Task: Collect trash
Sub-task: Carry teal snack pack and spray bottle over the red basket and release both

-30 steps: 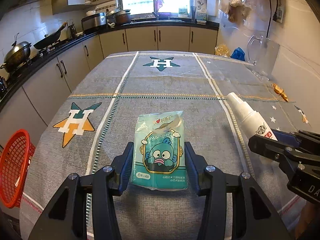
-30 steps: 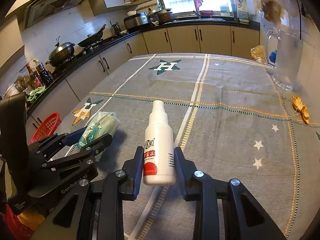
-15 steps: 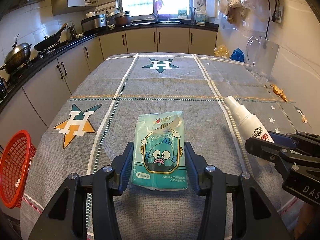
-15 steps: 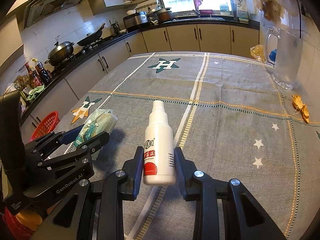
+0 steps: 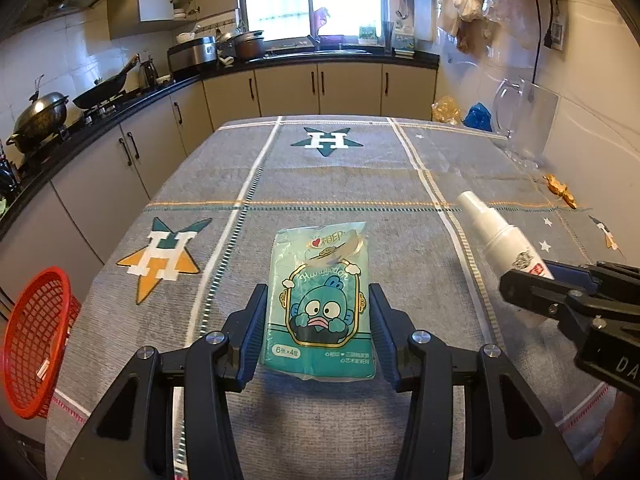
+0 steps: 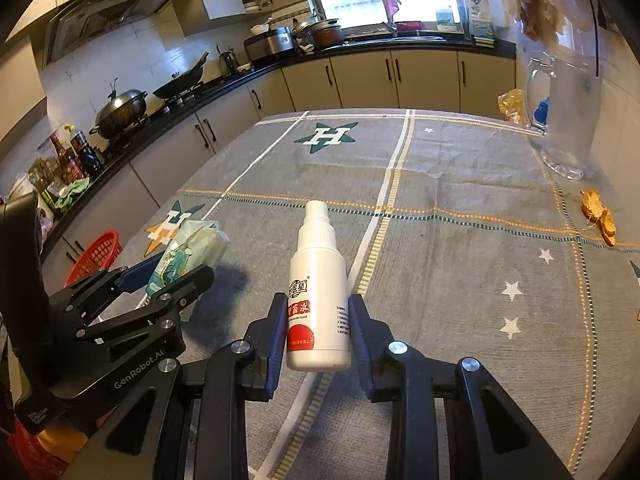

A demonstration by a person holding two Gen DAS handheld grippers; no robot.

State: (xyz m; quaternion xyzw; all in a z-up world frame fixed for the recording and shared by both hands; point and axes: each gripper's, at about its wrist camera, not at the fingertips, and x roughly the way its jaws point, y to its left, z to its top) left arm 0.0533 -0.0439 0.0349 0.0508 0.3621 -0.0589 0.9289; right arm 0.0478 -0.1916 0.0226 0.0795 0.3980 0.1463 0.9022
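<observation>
Still no change: left gripper (image 5: 318,326) jaws pinch the tissue pack (image 5: 320,304), right gripper (image 6: 318,330) jaws pinch the spray bottle (image 6: 319,300); both unmoved, ready for the red basket (image 5: 34,344).

white spray bottle (image 5: 505,237) and right gripper (image 5: 568,300) slightly further left in the left wrist view, nothing else changed

My left claw (image 5: 318,330) clamps the teal tissue pack (image 5: 320,304) near the table's (image 5: 360,172) near edge, while my right claw (image 5: 568,300) holds the white spray bottle (image 5: 500,236) toward the right edge, a red basket (image 5: 34,344) hanging past the left edge.
</observation>
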